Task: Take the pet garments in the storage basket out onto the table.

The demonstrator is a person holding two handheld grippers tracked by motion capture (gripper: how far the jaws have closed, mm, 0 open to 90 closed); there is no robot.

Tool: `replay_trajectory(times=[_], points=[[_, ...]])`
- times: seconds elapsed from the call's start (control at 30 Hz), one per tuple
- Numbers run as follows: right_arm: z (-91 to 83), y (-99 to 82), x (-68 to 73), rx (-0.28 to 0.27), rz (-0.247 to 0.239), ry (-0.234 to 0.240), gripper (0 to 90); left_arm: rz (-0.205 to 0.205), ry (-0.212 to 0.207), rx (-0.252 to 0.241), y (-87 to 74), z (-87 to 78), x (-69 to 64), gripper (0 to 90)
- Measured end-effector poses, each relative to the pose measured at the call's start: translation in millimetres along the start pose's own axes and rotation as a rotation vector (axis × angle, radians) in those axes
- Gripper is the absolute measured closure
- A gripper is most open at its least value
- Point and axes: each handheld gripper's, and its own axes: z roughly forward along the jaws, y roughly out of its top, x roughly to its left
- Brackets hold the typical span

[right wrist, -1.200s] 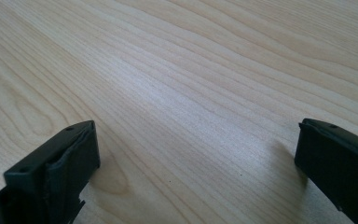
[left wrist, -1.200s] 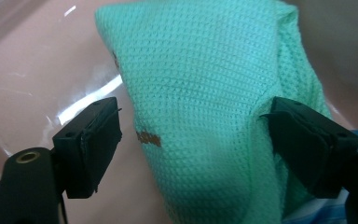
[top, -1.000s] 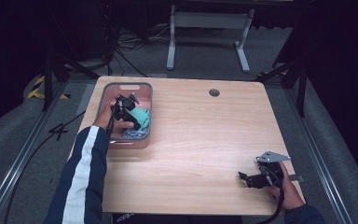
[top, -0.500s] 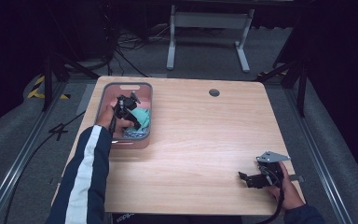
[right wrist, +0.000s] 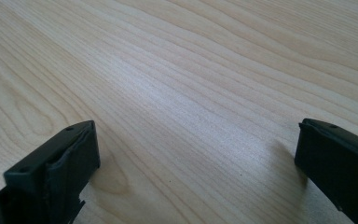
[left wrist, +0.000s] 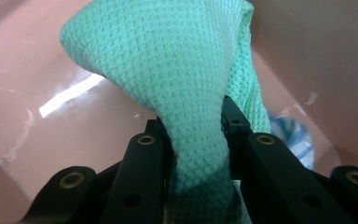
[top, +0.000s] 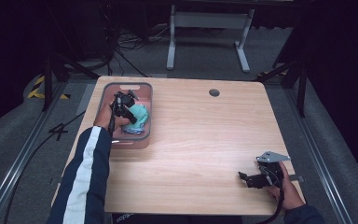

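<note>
High view: left gripper [top: 123,103] is clamping the green cloth [top: 137,115] inside the pink bin [top: 145,109]; lifting straight up should be clearing the rim. Right gripper [top: 256,178] is resting on the table [top: 205,135], jaws apart, empty.

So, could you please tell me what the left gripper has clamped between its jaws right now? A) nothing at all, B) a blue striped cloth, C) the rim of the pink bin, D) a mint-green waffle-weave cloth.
D: the left gripper is shut on the mint-green waffle-weave cloth, pinched between its jaws inside the pink bin.
</note>
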Motion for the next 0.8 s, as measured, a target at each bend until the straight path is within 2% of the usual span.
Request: replay_trajectory(times=[0.03, 0.07, 0.13, 0.3, 0.67, 0.8], points=[[0.0, 0.0, 0.0, 0.0, 0.0, 0.0, 0.0, -0.002, 0.004, -0.017, -1.3, -4.1, 1.2, 75.2], [0.0, 0.0, 0.0, 0.0, 0.0, 0.0, 0.0, -0.009, -0.014, -0.028, -2.8, -7.4, 2.0, 75.3], [0.0, 0.0, 0.0, 0.0, 0.0, 0.0, 0.1, -0.003, -0.002, -0.054, -5.6, -14.2, 2.9, 75.2], [0.0, 0.0, 0.0, 0.0, 0.0, 0.0, 0.0, -0.009, -0.015, -0.139, -12.9, -29.1, 5.6, 75.4], [0.0, 0.0, 0.0, 0.0, 0.0, 0.0, 0.0, 0.013, -0.022, -0.309, -33.6, -53.6, -1.3, 75.4], [0.0, 0.0, 0.0, 0.0, -0.001, 0.0, 0.0, -0.006, -0.032, -0.377, -42.9, -62.0, -2.7, 75.5]])
